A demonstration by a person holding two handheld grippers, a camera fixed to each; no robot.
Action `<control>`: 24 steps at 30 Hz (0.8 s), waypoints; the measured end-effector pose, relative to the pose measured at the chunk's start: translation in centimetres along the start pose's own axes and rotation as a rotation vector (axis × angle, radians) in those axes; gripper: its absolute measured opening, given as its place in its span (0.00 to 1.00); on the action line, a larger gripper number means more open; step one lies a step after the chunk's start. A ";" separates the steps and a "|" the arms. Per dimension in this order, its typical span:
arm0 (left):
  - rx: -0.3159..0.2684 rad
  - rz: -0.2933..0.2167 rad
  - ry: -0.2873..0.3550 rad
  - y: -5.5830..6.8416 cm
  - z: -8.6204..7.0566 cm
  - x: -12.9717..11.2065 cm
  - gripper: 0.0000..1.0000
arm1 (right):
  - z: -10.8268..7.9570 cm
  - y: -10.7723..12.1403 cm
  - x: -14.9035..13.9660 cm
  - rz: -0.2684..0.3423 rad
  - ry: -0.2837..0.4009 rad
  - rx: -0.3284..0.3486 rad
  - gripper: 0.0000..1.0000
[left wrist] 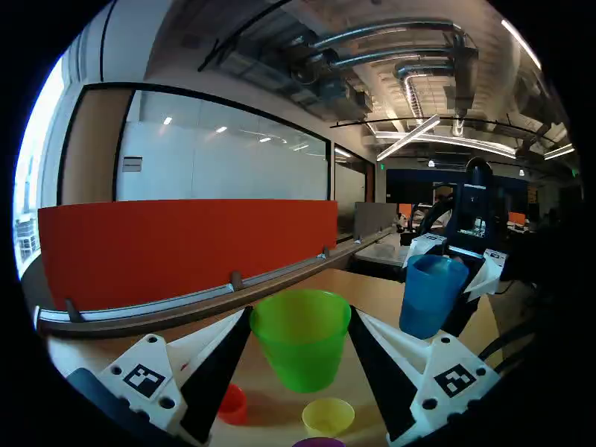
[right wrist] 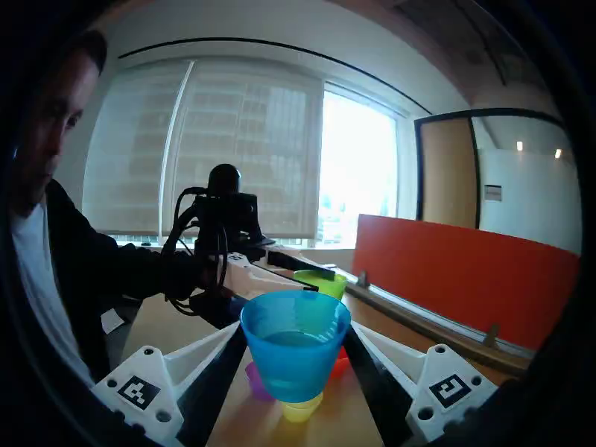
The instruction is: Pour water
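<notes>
My left gripper [left wrist: 300,339] is shut on a green cup [left wrist: 301,346], held upright above the wooden table [left wrist: 372,290]. To its right a blue cup [left wrist: 430,296] hangs in the other gripper. In the right gripper view my right gripper [right wrist: 296,356] is shut on that blue cup [right wrist: 295,350], upright, with water inside it. Beyond it, the green cup [right wrist: 322,284] sits in the far gripper, held by a person's hand. Below the held cups a red cup [left wrist: 232,403], a yellow cup [left wrist: 328,416] and a purple cup [right wrist: 256,381] stand on the table.
An orange divider panel [left wrist: 186,242] with a metal rail [left wrist: 223,294] runs along the table's far edge. A person in a dark jacket [right wrist: 89,276] stands at the left of the right gripper view. Cables hang from the far gripper.
</notes>
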State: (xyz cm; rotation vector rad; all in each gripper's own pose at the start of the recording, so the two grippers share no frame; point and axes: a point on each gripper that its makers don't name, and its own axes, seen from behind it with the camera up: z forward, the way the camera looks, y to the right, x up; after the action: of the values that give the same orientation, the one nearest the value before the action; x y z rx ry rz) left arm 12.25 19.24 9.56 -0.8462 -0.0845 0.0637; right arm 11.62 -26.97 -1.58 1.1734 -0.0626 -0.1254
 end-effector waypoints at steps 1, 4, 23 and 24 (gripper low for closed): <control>0.001 0.004 0.001 -0.1 0.0 0.0 0.90 | 0.0 0.0 0.0 0.000 0.001 0.000 0.90; 0.002 0.014 0.002 -0.1 -0.1 0.1 0.90 | 0.1 0.1 0.0 0.002 0.001 0.000 0.90; -0.026 0.043 -0.020 1.6 -1.2 0.0 0.90 | 0.6 0.6 0.7 0.011 -0.005 -0.015 0.90; -0.028 0.045 -0.023 1.7 -1.3 -0.1 0.90 | 0.6 0.7 0.8 0.011 -0.004 -0.017 0.90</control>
State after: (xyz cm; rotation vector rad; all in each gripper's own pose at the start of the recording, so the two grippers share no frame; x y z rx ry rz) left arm 12.26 19.37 7.40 -0.8751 -0.0884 0.1148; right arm 12.35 -27.38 -0.72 1.1553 -0.0716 -0.1188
